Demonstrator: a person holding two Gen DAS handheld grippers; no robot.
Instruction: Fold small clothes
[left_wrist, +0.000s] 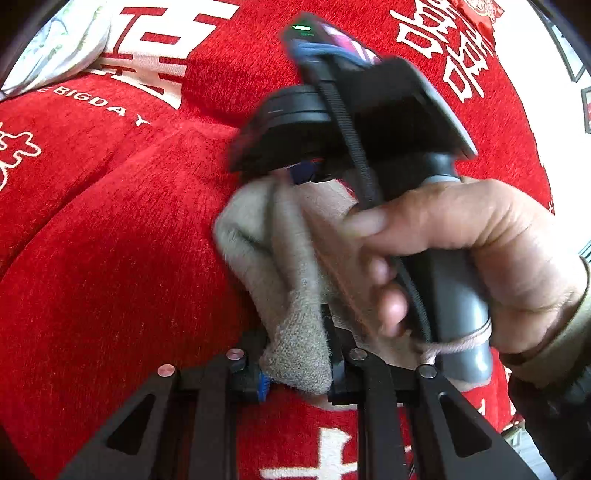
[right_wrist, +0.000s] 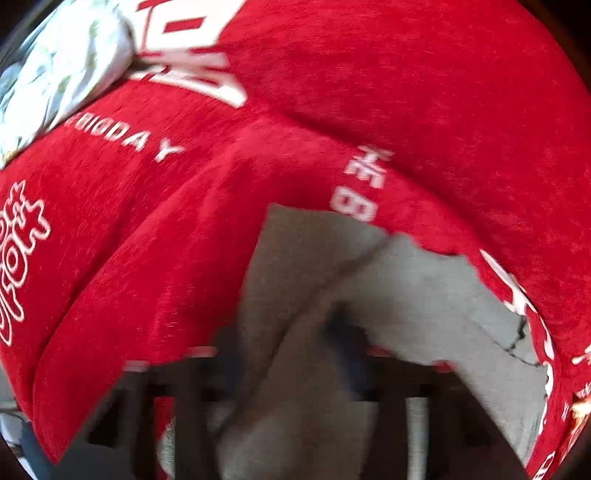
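Observation:
A small beige knitted garment (left_wrist: 291, 266) hangs bunched between my two grippers above a red sofa cover. My left gripper (left_wrist: 295, 373) is shut on its lower end. My right gripper, seen in the left wrist view as a black device (left_wrist: 354, 122) held by a hand (left_wrist: 461, 240), sits right over the garment's upper part. In the blurred right wrist view the beige garment (right_wrist: 314, 295) runs between my right gripper's fingers (right_wrist: 291, 350), which appear closed on it.
The red sofa cover (left_wrist: 110, 221) with white characters and lettering fills both views (right_wrist: 406, 92). A white floral pillow (left_wrist: 62, 40) lies at the upper left, also in the right wrist view (right_wrist: 62, 70).

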